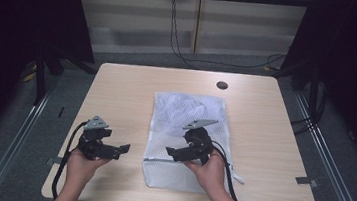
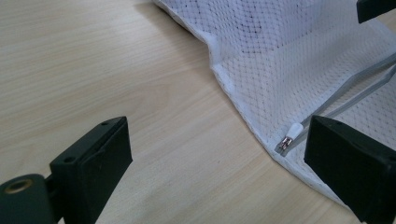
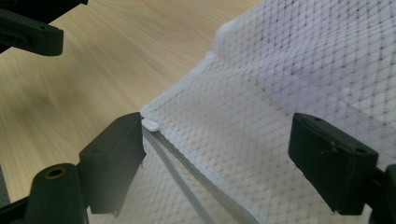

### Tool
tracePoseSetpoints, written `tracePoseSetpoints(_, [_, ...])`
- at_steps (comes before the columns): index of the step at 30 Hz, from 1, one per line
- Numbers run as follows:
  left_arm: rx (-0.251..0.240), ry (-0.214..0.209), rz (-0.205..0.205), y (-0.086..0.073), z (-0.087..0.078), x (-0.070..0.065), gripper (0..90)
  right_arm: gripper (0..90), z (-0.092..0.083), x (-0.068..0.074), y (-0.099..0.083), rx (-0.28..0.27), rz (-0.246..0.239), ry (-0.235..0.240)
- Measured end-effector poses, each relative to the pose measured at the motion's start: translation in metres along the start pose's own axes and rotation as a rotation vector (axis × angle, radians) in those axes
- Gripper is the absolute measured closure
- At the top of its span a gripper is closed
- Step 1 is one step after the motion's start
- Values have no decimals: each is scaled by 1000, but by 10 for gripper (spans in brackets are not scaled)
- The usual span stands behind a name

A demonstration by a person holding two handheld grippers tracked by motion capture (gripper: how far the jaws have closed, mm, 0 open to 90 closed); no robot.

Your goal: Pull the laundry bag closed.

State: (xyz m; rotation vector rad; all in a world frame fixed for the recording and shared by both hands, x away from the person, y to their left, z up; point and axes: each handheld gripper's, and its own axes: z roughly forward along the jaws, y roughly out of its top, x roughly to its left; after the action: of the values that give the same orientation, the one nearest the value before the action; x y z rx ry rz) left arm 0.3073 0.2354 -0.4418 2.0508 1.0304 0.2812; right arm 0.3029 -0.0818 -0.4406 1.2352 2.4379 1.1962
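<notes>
A white mesh laundry bag (image 1: pixel 187 116) lies flat in the middle of the wooden table (image 1: pixel 122 89). A grey zipper (image 1: pixel 160 160) runs across its near end. My left gripper (image 1: pixel 122 150) hovers over bare wood just left of the bag, its jaws open and pointing at the bag's edge. In the left gripper view the gripper (image 2: pixel 219 140) faces the zipper's white end tab (image 2: pixel 288 136), with nothing between the jaws. My right gripper (image 1: pixel 170 154) is over the bag's near left part. In the right gripper view its open jaws (image 3: pixel 219 135) straddle the mesh (image 3: pixel 261 93) beside the zipper end (image 3: pixel 150 124).
A round black cable port (image 1: pixel 222 85) sits in the table near the far edge. A small white tab (image 1: pixel 238 178) lies by the bag's near right corner. Cables trail from both grippers over the front edge. Dark curtains flank the table.
</notes>
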Motion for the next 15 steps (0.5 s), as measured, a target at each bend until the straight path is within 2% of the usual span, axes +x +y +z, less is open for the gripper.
tracePoseSetpoints(9, [4, -1, 3, 0, 0, 0, 72, 205, 10, 4, 2, 12, 4, 34])
tracePoseSetpoints(15, [4, -2, 3, 0, 0, 0, 72, 212, 14, 5, 3, 21, 9, 40])
